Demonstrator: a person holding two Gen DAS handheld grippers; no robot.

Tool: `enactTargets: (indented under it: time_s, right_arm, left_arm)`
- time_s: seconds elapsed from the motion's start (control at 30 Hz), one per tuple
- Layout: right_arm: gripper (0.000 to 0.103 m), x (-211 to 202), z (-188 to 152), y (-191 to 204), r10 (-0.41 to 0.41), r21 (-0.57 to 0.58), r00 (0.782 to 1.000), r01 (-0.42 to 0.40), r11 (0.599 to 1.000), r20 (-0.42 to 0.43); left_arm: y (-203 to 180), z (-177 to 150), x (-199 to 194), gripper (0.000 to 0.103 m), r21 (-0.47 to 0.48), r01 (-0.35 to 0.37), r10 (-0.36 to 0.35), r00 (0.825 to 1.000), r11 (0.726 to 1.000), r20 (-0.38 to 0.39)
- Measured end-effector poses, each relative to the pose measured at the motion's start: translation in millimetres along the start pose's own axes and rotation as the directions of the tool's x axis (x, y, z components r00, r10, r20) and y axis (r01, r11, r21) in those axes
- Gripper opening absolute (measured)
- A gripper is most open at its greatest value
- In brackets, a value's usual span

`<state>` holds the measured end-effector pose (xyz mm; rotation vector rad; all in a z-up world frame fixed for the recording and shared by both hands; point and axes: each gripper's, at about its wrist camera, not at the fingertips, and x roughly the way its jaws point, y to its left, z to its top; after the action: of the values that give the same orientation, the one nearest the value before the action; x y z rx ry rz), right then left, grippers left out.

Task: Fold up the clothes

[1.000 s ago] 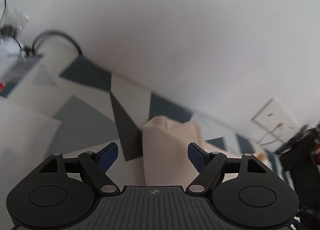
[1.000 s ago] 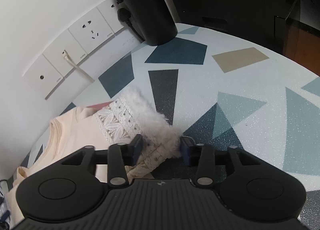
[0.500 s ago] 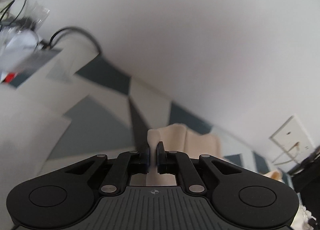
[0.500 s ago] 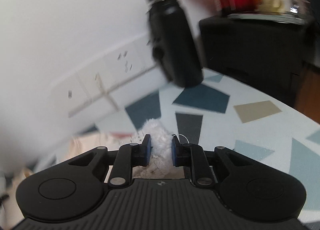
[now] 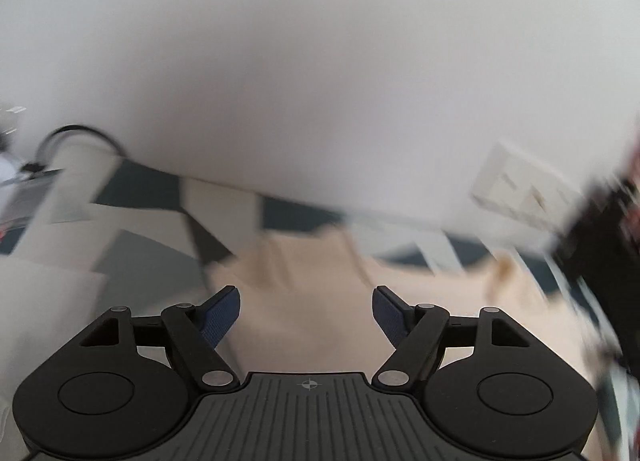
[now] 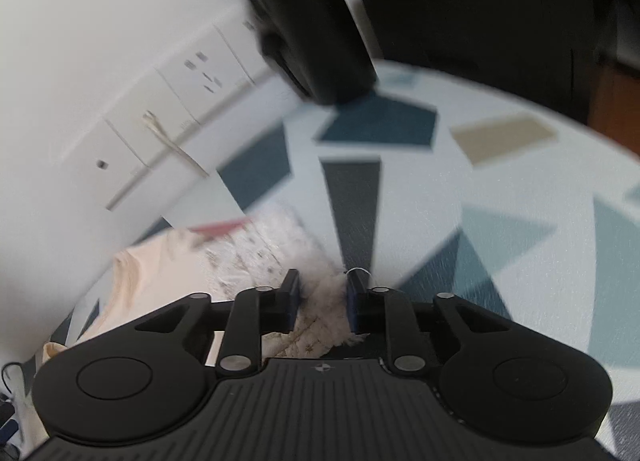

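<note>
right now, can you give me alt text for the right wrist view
The right tongs pinch the fluffy white trim of a peach garment lying on a table patterned with blue, grey and tan shapes. Behind stand a black cylindrical bottle and white wall sockets; the picture is motion-blurred.

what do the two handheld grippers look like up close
Both look alike. The left gripper and right gripper each have a matte black ribbed body with a small crosshair mark, two round black discs at the sides, black linkage arms with silver pins, and dark blue textured finger pads. No cables, hands or sleeves show in either view.
</note>
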<state>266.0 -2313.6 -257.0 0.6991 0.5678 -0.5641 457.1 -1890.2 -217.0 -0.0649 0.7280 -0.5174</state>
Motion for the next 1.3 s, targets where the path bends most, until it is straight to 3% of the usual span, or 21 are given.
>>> enactTargets:
  time_s: [0.13, 0.23, 0.33, 0.43, 0.67, 0.8, 0.93, 1.0, 1.03, 1.07, 1.2, 1.3]
  right_arm:
    - [0.015, -18, -3, 23, 0.105, -0.036, 0.993, -0.104, 0.994, 0.052]
    - [0.014, -22, -16, 51, 0.184, -0.154, 0.982, -0.177, 0.972, 0.036]
    - [0.012, -18, -30, 78, 0.237, -0.257, 0.971, -0.234, 0.938, -0.016]
    - [0.003, -12, -45, 97, 0.29, -0.293, 0.952, -0.305, 0.906, -0.094]
    - [0.004, -6, -80, 136, 0.336, -0.408, 0.915, -0.401, 0.82, -0.222]
    - [0.012, -26, -72, 134, 0.316, -0.432, 0.941, -0.336, 0.837, -0.121]
    - [0.035, -45, -51, 115, 0.262, -0.414, 0.965, -0.231, 0.88, 0.019]
    - [0.047, -51, -49, 108, 0.225, -0.446, 0.972, -0.174, 0.878, 0.063]
    - [0.058, -51, -52, 106, 0.203, -0.479, 0.977, -0.146, 0.866, 0.07]
    - [0.061, -50, -56, 106, 0.181, -0.519, 0.981, -0.122, 0.846, 0.064]
    - [0.061, -49, -75, 110, 0.118, -0.647, 0.985, -0.01, 0.762, 0.123]
    - [0.065, -55, -83, 114, 0.076, -0.673, 0.966, 0.114, 0.731, 0.246]
  left_arm:
    - [-5, -17, 2, 0.071, 0.03, -0.003, 0.006, 0.997, 1.0, -0.082]
    - [0, -25, 4, 0.071, 0.005, -0.016, 0.017, 0.995, 1.0, -0.101]
    - [3, -27, 4, 0.071, -0.004, -0.017, 0.017, 0.994, 1.0, -0.109]
    - [3, -29, 3, 0.072, -0.017, -0.012, 0.01, 0.993, 1.0, -0.12]
    - [7, -31, 2, 0.072, -0.061, -0.008, 0.0, 0.991, 0.998, -0.132]
    - [8, -32, 2, 0.076, -0.068, -0.013, 0.004, 0.991, 0.998, -0.135]
    - [9, -32, 4, 0.08, -0.049, -0.014, 0.007, 0.991, 0.999, -0.137]
    - [7, -29, 6, 0.085, -0.014, -0.024, 0.022, 0.99, 1.0, -0.14]
    - [7, -28, 7, 0.085, -0.002, -0.03, 0.029, 0.989, 1.0, -0.144]
    - [7, -27, 7, 0.085, 0.005, -0.035, 0.035, 0.988, 0.999, -0.148]
    - [6, -25, 7, 0.086, 0.002, -0.046, 0.045, 0.986, 0.999, -0.161]
    - [7, -28, 3, 0.087, -0.015, -0.049, 0.046, 0.986, 0.999, -0.162]
